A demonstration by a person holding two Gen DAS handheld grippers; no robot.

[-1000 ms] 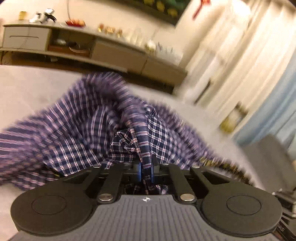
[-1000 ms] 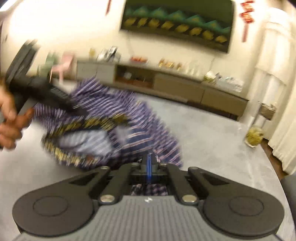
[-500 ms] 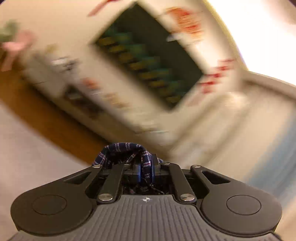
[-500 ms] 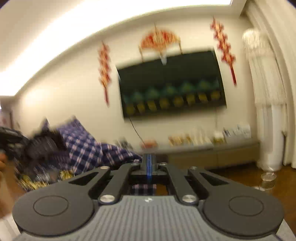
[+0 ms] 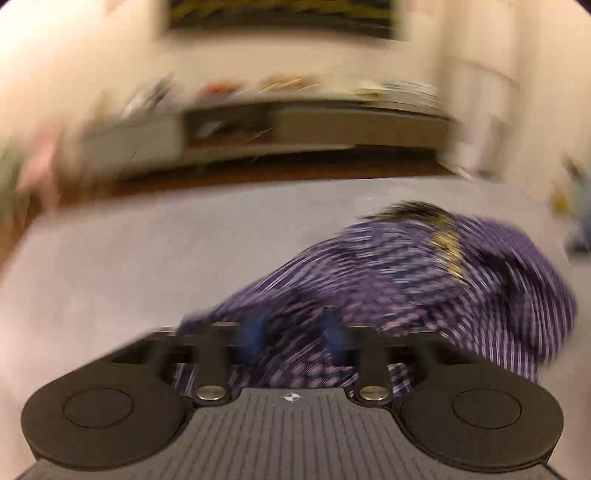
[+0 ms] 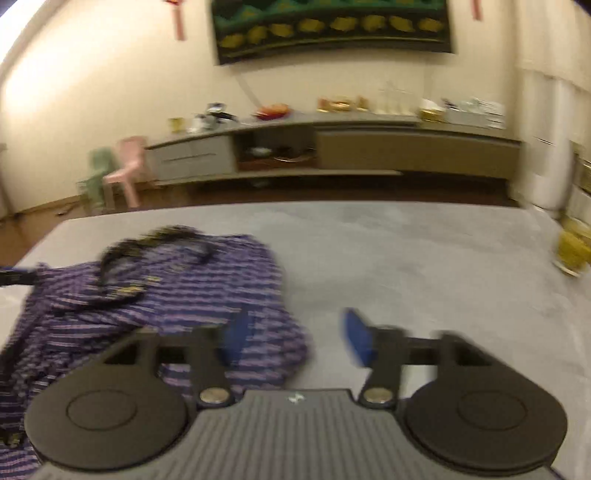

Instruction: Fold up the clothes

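Note:
A purple plaid shirt (image 5: 424,280) lies crumpled on the grey table (image 5: 147,258); the left wrist view is blurred. My left gripper (image 5: 293,338) is open, its blue fingertips (image 5: 251,334) apart over the shirt's near edge. In the right wrist view the shirt (image 6: 166,291) lies at the left on the table (image 6: 424,258), with a dark, gold-patterned collar. My right gripper (image 6: 295,338) is open wide, its left fingertip (image 6: 234,338) over the shirt's right edge, the right one over bare table. Neither holds cloth.
A long low sideboard (image 6: 332,151) with small items stands against the far wall under a dark picture (image 6: 332,29). Pink and green small chairs (image 6: 125,170) stand at the left. A yellowish glass container (image 6: 570,251) sits at the table's right edge.
Both grippers were shut on the shirt and swung it up in the air. Now both have opened and let go, and the shirt lies on the table.

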